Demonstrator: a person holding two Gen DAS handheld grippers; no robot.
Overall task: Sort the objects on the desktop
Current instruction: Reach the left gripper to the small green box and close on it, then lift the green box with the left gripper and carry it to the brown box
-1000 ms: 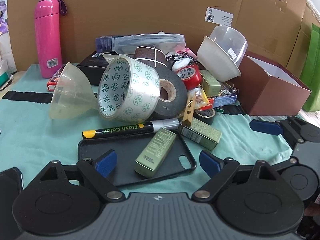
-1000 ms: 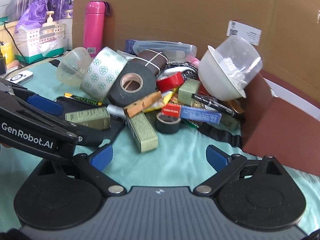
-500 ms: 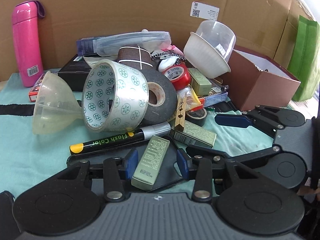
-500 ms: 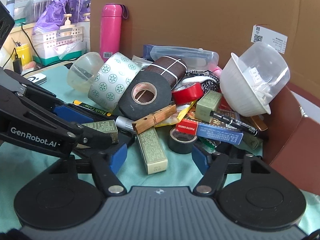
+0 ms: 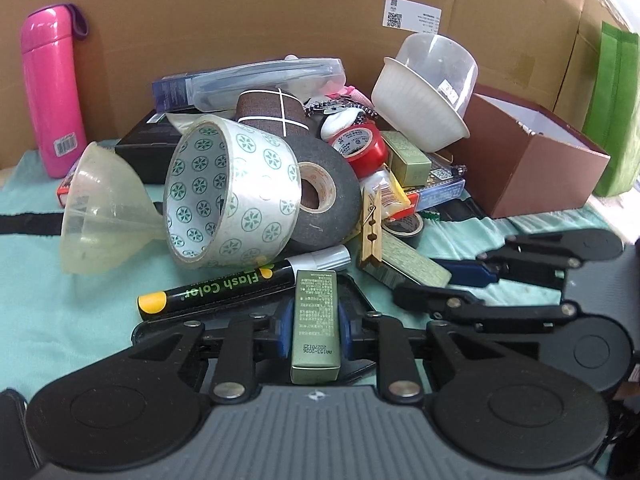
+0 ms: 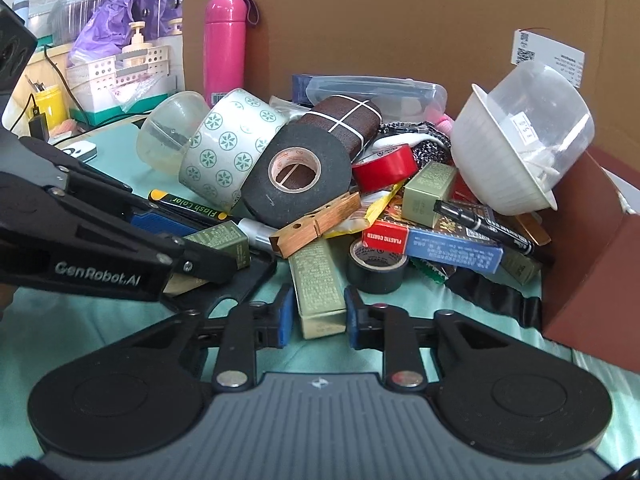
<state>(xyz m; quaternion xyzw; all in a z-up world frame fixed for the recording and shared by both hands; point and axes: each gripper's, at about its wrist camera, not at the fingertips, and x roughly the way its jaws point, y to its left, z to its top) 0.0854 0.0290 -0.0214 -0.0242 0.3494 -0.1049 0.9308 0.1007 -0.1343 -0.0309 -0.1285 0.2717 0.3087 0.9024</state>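
A green carton point(image 5: 316, 304) lies on a black phone case point(image 5: 356, 284) at the near edge of the pile. My left gripper point(image 5: 315, 322) has it between its blue pads, which touch both long sides as the jaws close. A second green carton point(image 6: 318, 280) lies on the teal cloth under a wooden clothespin point(image 6: 316, 224). My right gripper point(image 6: 318, 316) straddles its near end, jaws closing, pads at its sides. The right wrist view shows my left gripper point(image 6: 208, 240) at the left on its carton. The left wrist view shows my right gripper point(image 5: 424, 280) at the right.
The pile holds a patterned tape roll point(image 5: 236, 192), a black tape roll point(image 5: 328, 196), red tape point(image 5: 360, 144), a marker point(image 5: 224, 288), a funnel point(image 5: 104, 208) and a white bowl point(image 5: 420, 96). A brown box point(image 5: 536, 168) stands right, a pink bottle point(image 5: 52, 88) left, a cardboard wall point(image 5: 280, 8) behind.
Both grippers went from wide open to nearly shut around their green cartons. Each camera edged a little closer to the pile.
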